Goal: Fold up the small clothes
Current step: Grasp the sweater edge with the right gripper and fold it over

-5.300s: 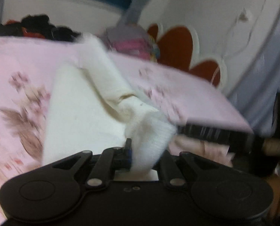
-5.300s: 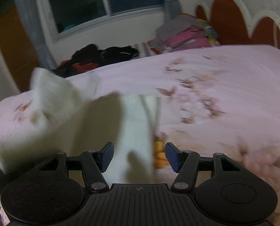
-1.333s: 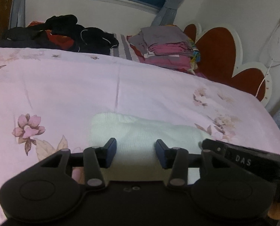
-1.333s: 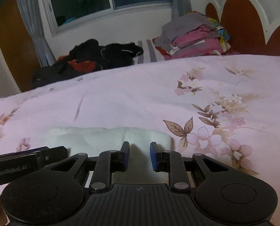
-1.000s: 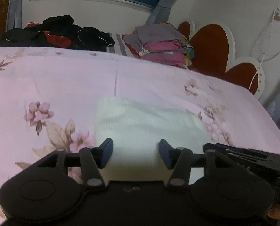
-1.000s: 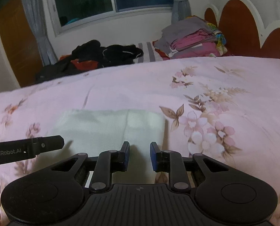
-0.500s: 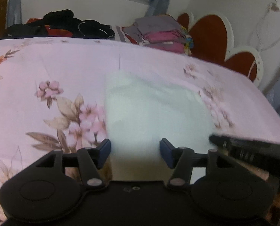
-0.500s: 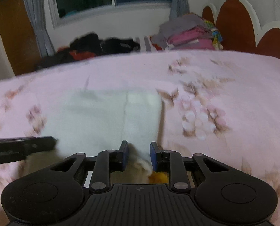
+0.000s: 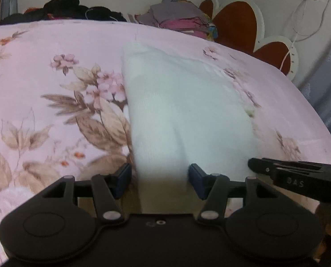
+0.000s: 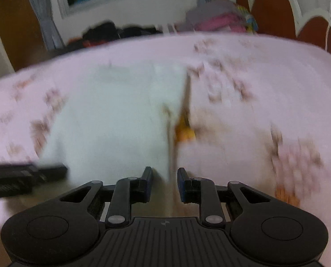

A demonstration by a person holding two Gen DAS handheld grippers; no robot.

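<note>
Change since earlier frame: both grippers are drawing back toward the bed's near edge; white garment (image 9: 187, 102) now showing longer ahead of them.
Garment: lying folded flat on the pink floral bedspread (image 9: 54, 44).
Left gripper (image 9: 158, 175): jaws have just been closing slightly, standing apart astride the garment's near end, not pinching it.
Right gripper (image 10: 164, 183): jaws narrowly apart at the garment's right edge; grip cannot be told through blur.

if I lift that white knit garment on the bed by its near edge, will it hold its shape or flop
The white knit garment will probably flop: it looks soft and drapes into rounded folds over the pink floral bedspread. It likely weighs little. Its fuzzy surface should grip rather than slip.
</note>
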